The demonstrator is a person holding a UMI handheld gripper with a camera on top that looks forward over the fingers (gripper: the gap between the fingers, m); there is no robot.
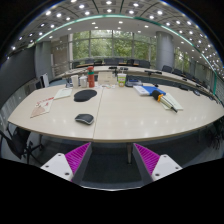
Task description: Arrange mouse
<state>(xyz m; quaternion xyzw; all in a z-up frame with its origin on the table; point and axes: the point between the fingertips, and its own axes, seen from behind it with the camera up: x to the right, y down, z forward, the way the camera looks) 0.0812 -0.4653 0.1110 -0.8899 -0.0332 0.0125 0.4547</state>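
Tongs point(111, 160) nearest, held apart, nothing between the two pink pads point(78, 156), hanging off the near edge of the bench point(120, 112). Well above and short of everything on the top.

Just beyond the near edge, left of centre: mouse point(84, 119), dark and rounded, alone on bare pale surface, ahead of the left finger and clear of it. Farther back, on the same side: round black mat point(85, 96), apart from the mouse. Left of the mat, papers point(42, 106) lying flat near the left edge.

Right of centre, toward the middle depth: blue book or folder point(149, 89), with a pale green-tinted item point(169, 101) just beside it on the near right. What that item is, hard to tell.

At the far side of the bench: a cluster of small things, among them a red-topped one point(90, 71), too small to name.

Beyond the bench: chairs point(168, 69), then a row of big windows point(112, 46) with green outside, and ceiling lights point(110, 10) in lines overhead.
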